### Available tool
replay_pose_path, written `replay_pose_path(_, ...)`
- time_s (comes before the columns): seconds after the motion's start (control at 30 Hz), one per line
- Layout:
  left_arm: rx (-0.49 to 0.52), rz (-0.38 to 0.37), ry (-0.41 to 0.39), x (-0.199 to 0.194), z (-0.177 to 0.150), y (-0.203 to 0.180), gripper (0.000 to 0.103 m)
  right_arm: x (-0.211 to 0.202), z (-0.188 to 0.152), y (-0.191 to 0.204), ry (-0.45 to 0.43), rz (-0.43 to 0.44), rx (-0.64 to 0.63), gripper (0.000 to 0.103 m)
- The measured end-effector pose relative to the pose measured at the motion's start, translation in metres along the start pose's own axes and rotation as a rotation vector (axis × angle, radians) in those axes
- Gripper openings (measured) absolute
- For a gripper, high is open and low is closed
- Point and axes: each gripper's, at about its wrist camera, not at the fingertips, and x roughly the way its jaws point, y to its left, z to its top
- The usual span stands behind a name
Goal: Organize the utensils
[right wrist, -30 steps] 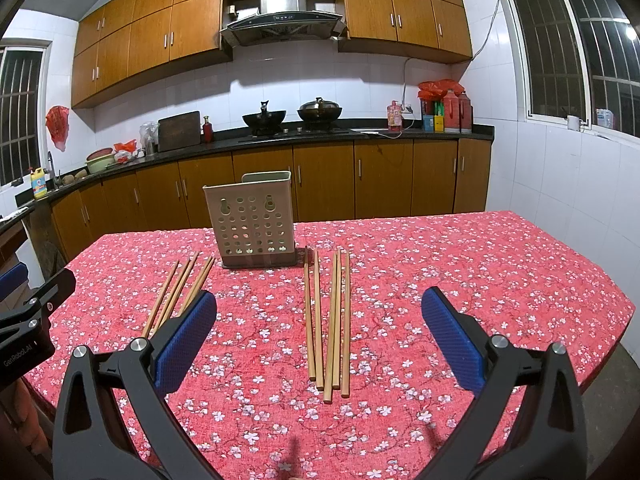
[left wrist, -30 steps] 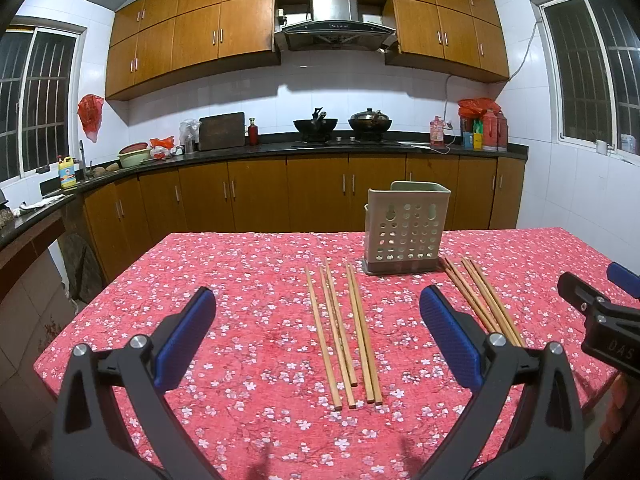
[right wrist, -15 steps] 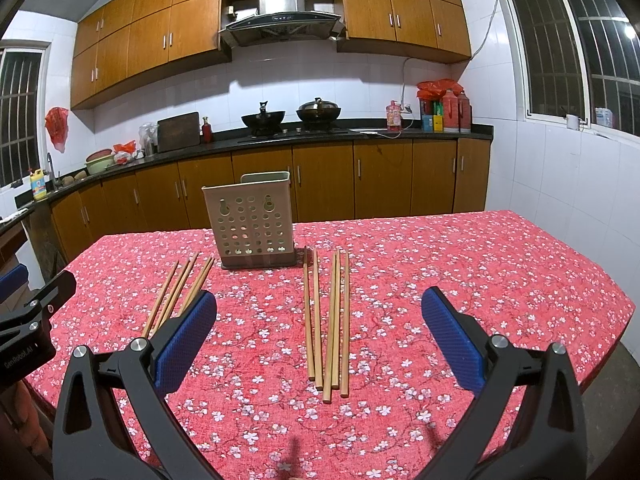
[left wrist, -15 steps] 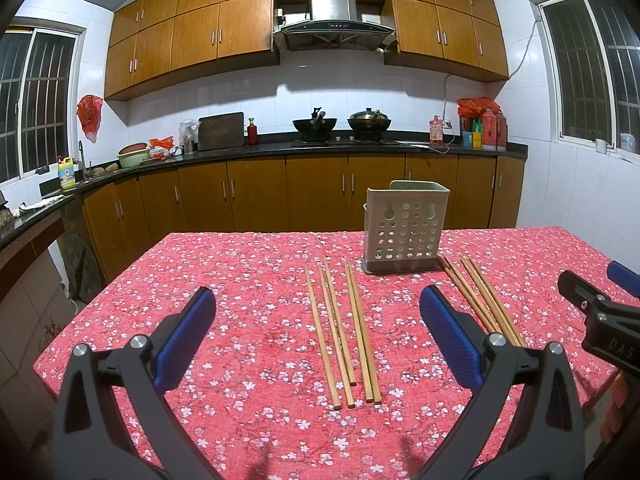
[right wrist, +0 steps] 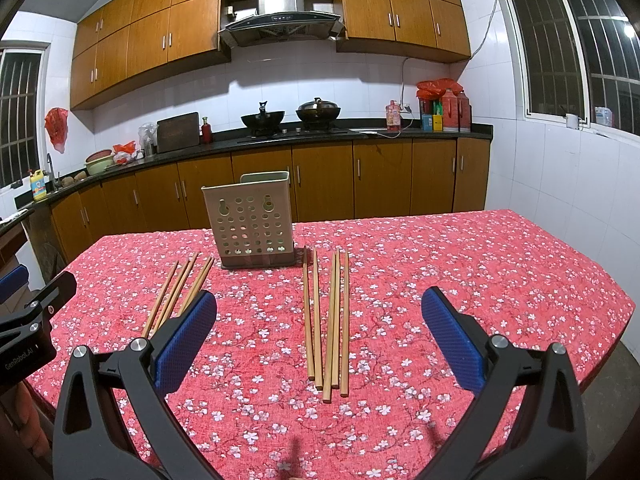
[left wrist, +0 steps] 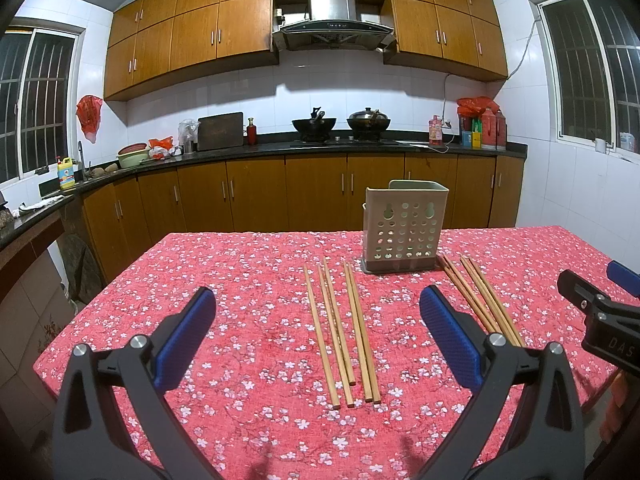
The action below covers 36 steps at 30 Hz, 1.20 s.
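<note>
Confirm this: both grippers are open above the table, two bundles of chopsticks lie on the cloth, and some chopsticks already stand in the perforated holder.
Wrong on the holder: both wrist views show no chopsticks in it. All lie on the cloth, one bundle left of it, another to its right. Both grippers, left and right, are open.

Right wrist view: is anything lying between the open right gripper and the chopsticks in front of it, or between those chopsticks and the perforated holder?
Nothing visible. The right gripper is open above the chopsticks, with only bare tablecloth around them. Their far ends stop just right of the holder, whose top is open.
</note>
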Motion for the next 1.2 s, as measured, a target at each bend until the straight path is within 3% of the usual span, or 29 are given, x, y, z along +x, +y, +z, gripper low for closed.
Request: replay_pose_path(1.2, 0.001, 0.0, 0.001, 0.0014, 0.0003, -0.003, 0.099, 0.0006, 0.0008, 0.0, 0.001, 0.001, 0.003, 0.101)
